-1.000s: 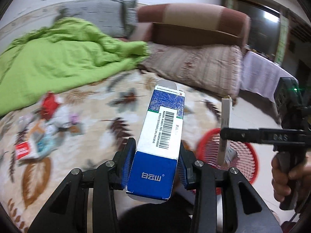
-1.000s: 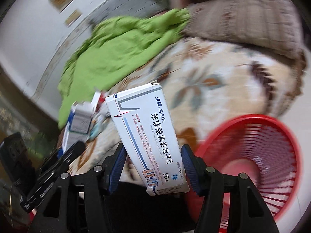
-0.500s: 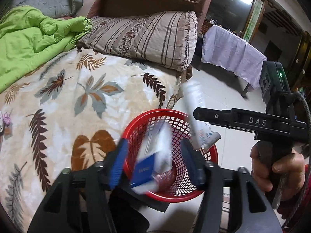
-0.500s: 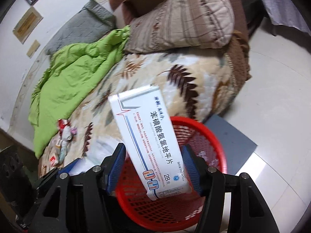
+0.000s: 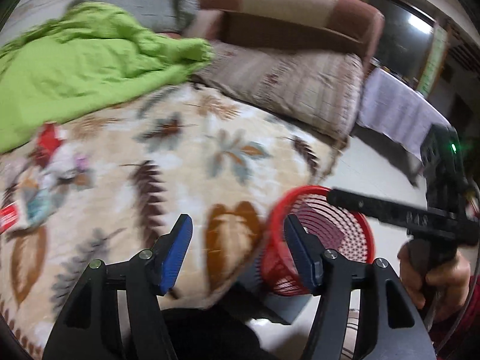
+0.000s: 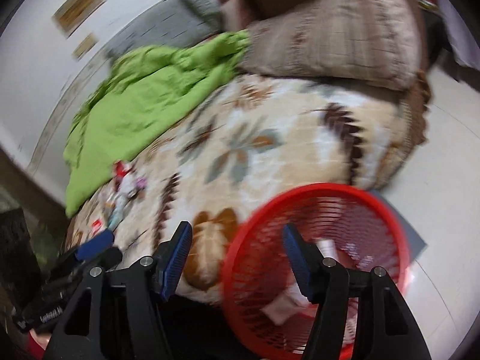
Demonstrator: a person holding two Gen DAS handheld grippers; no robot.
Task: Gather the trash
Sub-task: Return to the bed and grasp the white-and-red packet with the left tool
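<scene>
A red mesh basket [image 5: 357, 240] [image 6: 303, 198] stands on the floor by the bed's corner; pale boxes [image 6: 279, 307] lie inside it. My left gripper [image 5: 237, 252] is open and empty above the bed edge, left of the basket. My right gripper [image 6: 235, 258] is open and empty at the basket's left rim; it also shows in the left wrist view [image 5: 333, 195]. A pile of small trash [image 5: 39, 180] [image 6: 123, 192] lies on the leaf-patterned blanket [image 5: 192, 156] at the left. Both views are blurred.
A green quilt [image 5: 78, 63] [image 6: 150, 90] covers the far left of the bed. Striped pillows [image 5: 294, 87] [image 6: 339, 36] lie at the head. A white-draped table [image 5: 396, 111] stands at the right. A grey mat [image 6: 414, 234] lies under the basket.
Both grippers have opened and let go of their boxes, which dropped into the basket. Both views have swung back left toward the bed.
</scene>
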